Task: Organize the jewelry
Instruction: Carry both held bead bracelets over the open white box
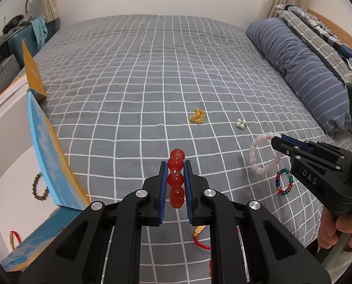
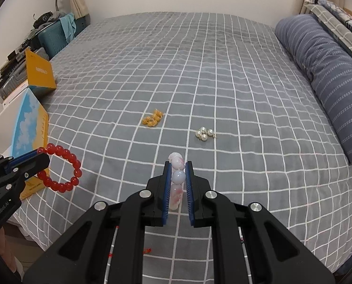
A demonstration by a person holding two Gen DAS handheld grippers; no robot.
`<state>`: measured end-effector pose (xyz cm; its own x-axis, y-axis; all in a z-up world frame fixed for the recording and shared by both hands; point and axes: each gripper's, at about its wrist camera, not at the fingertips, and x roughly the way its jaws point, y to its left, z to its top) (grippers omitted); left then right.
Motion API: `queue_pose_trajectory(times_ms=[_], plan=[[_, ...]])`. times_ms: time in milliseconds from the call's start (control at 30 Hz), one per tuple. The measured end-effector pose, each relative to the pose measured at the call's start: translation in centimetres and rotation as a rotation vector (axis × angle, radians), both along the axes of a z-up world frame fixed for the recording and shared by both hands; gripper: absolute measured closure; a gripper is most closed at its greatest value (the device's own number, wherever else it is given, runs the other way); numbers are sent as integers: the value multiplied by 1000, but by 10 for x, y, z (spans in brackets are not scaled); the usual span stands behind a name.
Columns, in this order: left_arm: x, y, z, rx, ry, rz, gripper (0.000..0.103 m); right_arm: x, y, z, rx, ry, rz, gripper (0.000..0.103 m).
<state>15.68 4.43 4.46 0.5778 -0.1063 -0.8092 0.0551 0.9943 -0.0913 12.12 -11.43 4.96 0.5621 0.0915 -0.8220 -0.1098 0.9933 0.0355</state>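
My left gripper [image 1: 176, 165] is shut on a red bead bracelet [image 1: 176, 179] and holds it above the bed; the bracelet shows as a ring in the right wrist view [image 2: 62, 168], next to the left gripper [image 2: 42, 159]. My right gripper [image 2: 178, 165] is shut on a pale pink bead bracelet [image 2: 177, 177], seen as a ring in the left wrist view [image 1: 258, 156] beside the right gripper [image 1: 280, 140]. Yellow beads [image 1: 197, 116] and silver pearls [image 1: 241, 124] lie on the grey checked bedspread [image 1: 152, 82]. A multicoloured bead bracelet [image 1: 283, 181] lies at the right.
An open blue-and-yellow box [image 1: 45, 156] stands at the bed's left edge with a brown bead bracelet [image 1: 40, 187] and a red cord piece [image 1: 14, 239] inside. A red cord [image 1: 200, 243] lies below my left gripper. A striped blue bolster [image 1: 301, 68] lines the right side.
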Motion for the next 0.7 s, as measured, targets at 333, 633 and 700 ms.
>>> queue_pose_trajectory(times_ms=[333, 633, 700], plan=[[-2, 18, 26, -33, -28, 19, 90, 7, 20, 27, 3, -46, 38, 92], [-12, 48, 57, -34, -86, 69, 90, 11, 50, 57, 16, -97, 90, 92], [-15, 56, 61, -34, -92, 86, 90, 12, 59, 64, 21, -109, 107, 92]])
